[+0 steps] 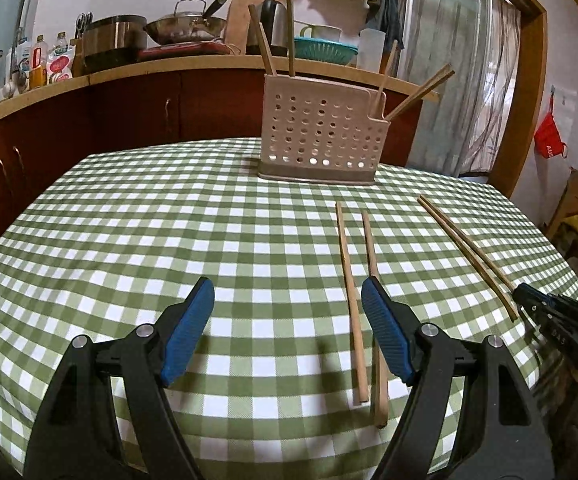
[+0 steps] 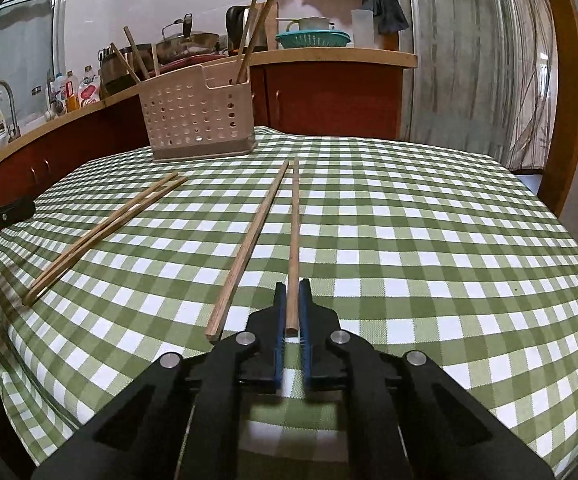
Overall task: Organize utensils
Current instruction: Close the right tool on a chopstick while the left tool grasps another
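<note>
On the checked tablecloth (image 2: 409, 240), right gripper (image 2: 292, 312) is clamped on the near end of one chopstick (image 2: 293, 240); its mate (image 2: 249, 248) lies just beside. Left gripper (image 1: 289, 328) hangs spread wide, empty, over another pair (image 1: 351, 280). Judgement: lift level, keep grip square, tip it upright, then drop into the perforated holder (image 2: 197, 116) at the far edge.
</note>
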The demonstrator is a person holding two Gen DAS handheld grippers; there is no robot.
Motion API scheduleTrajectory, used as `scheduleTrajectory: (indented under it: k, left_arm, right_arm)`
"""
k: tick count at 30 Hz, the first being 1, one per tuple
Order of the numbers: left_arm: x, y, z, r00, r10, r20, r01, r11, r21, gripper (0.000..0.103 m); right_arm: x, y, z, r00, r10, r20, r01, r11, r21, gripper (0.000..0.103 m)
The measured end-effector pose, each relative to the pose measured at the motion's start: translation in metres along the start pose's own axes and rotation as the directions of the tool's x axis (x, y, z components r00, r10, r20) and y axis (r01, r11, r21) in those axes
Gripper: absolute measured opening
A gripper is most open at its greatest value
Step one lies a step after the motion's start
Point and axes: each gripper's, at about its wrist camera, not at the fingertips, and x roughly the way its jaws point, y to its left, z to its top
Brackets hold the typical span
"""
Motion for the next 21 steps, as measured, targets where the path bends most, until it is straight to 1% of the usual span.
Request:
scheduleTrajectory:
  k: [3,5,8,11,15,21]
  left_arm:
    - [0.0,-0.003,-0.006,1.0,-0.013,-0.016,0.013,1.0,0.0,0.073]
    - [0.002,-0.004,-0.01,0.999,-0.02,-0.027,0.02,1.0,0.002,0.071]
    - [0.005,-0.007,-0.016,0.998,-0.039,-0.052,0.039,0.999,0.0,0.067]
    - [0.007,-0.011,-0.017,0.997,-0.048,-0.065,0.049,0.999,0.01,0.065]
    - [0.007,-0.012,-0.019,0.996,-0.052,-0.072,0.053,0.999,0.012,0.065]
    - [0.011,-0.014,-0.023,0.993,-0.055,-0.1,0.057,0.998,0.012,0.058]
  right_arm:
    - [-0.005,-0.001,0.002,1.0,-0.008,0.017,0.008,1.0,0.005,0.007]
    - [-0.007,-0.001,0.004,1.0,-0.006,0.024,0.006,1.0,0.007,0.007]
    - [-0.006,0.003,0.004,1.0,0.006,0.021,-0.006,1.0,-0.006,0.007]
    - [-0.004,0.01,0.002,1.0,0.025,0.014,-0.025,0.999,-0.028,0.007]
    - [-0.006,0.019,0.002,0.999,0.037,0.015,-0.036,0.997,-0.061,0.007]
    - [-0.008,0.018,0.002,0.999,0.039,0.017,-0.038,0.998,-0.057,0.007]
